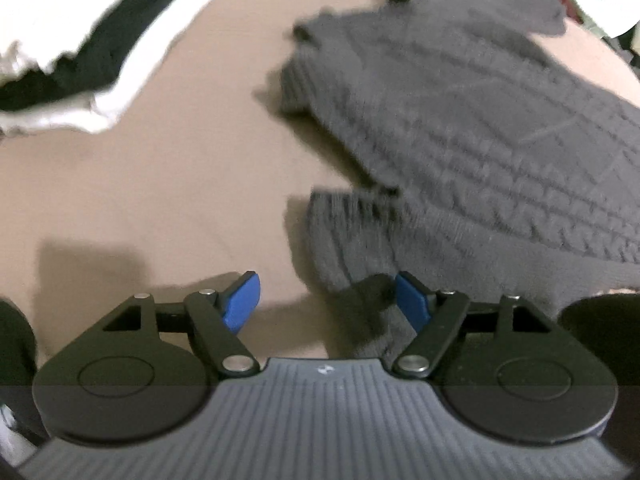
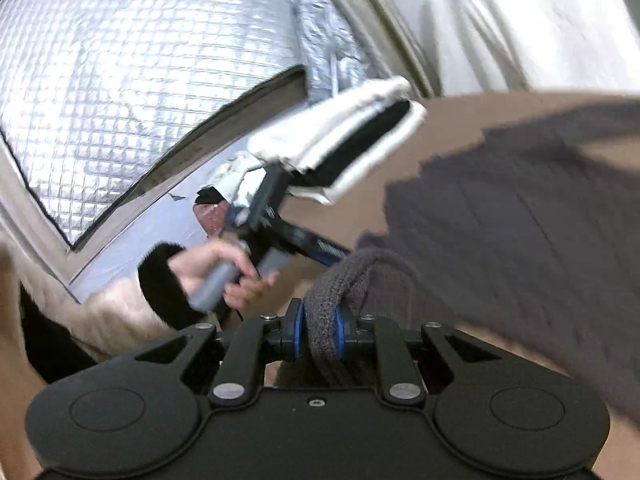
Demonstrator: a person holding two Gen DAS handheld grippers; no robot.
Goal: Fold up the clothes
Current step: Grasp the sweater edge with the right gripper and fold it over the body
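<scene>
The right gripper (image 2: 320, 334) pinches the blurry gray sweater (image 2: 520, 208); beside the sweater, the left gripper (image 1: 327, 300) is wide open and empty

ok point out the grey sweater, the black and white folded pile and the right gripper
grey sweater (image 1: 500, 120), left wrist view, cable-knit body
black and white folded pile (image 1: 80, 48), left wrist view, black middle band
right gripper (image 2: 320, 332), right wrist view, between the fingers

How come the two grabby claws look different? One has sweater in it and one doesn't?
The right gripper has its jaws squeezed nearly together on a bunch of the grey knitted sweater; the left gripper has its jaws spread wide, holding nothing. The right one lifts its fold off the tan surface; the left one hangs over the sweater's edge. Both have blue pads on black arms.
</scene>
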